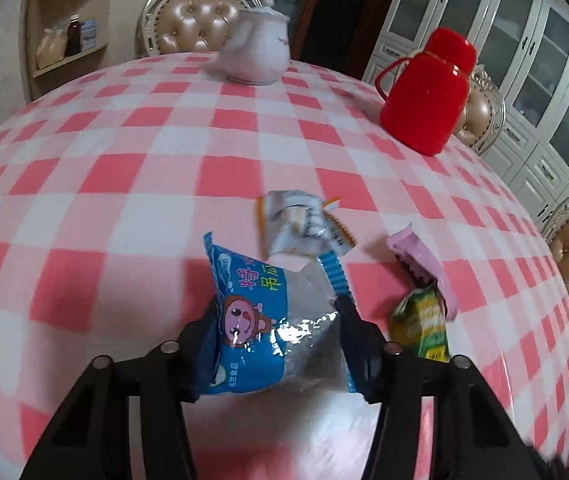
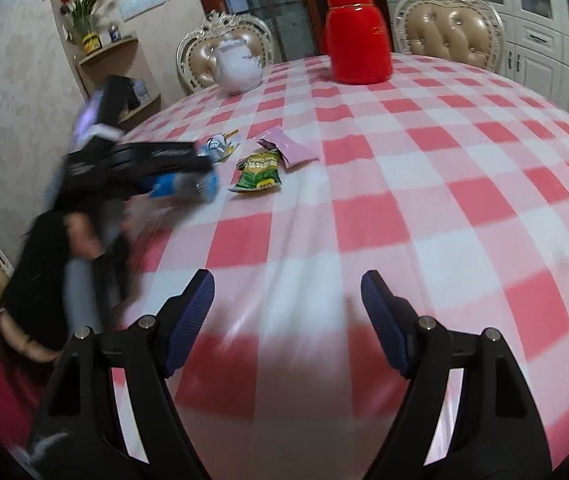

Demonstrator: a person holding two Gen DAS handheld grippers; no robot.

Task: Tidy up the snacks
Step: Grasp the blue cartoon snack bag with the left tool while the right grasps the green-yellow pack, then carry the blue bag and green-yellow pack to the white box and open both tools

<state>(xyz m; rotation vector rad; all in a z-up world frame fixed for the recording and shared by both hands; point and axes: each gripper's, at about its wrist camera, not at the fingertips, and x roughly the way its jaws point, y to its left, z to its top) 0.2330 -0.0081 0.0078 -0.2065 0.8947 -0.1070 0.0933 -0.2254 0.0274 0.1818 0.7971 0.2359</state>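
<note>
Blue and silver foil is what I have between the fingers of my left gripper (image 1: 276, 332): a small blue snack packet (image 1: 260, 320) with a pink cartoon face and some bright characters printed on it. The jaws are closed on its two sides, and the packet bulges and wrinkles between them, so it is soft and full of air. It seems lifted a little above the checked tablecloth (image 1: 124, 184), but I cannot say this for sure.

To do this step well, I think I should keep the squeeze gentle, because the foil is slippery and the content can break. I would carry it low and put it down just beside the other snacks, not on top of them.

Just beyond the blue packet lies a crumpled silver packet with orange edges (image 1: 300, 222). To its right is a pink packet (image 1: 424, 264), and near it, closer to me, a green and yellow packet (image 1: 420, 324). In the right wrist view these three lie near each other on the cloth, so I judge the gathering is partly done.

My right gripper (image 2: 288, 320) holds nothing; its fingers are spread wide over a bare part of the table, well apart from the snacks.

Farther away stand a white teapot (image 1: 256, 52) and a red thermos jug (image 1: 428, 88), with padded chairs (image 1: 192, 24) behind the table.
</note>
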